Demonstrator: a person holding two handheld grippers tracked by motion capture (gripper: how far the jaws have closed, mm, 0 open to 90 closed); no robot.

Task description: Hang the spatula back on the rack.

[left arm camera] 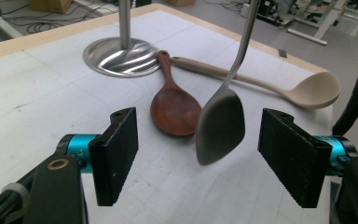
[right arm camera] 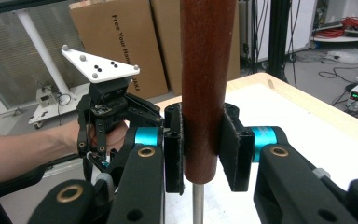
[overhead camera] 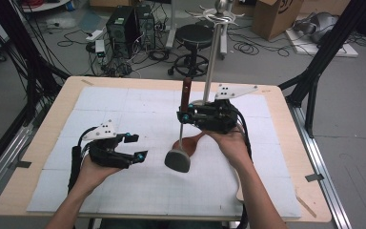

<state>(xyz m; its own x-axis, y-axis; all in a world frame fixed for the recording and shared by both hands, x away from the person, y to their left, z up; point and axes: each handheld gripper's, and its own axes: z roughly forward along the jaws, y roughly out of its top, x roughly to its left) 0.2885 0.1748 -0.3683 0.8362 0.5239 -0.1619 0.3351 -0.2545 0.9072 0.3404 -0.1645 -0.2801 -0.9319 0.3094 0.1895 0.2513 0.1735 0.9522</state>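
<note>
High view: right gripper [overhead camera: 185, 117] at centre frame pinches the spatula [overhead camera: 178, 160] by its brown handle, grey blade hanging just below centre. Left gripper [overhead camera: 136, 147], lower left, jaws spread, nothing gripped; wooden spoon [overhead camera: 187, 141] lies behind the blade.

Glossy wooden spatula handle [right arm camera: 207, 84]
</note>
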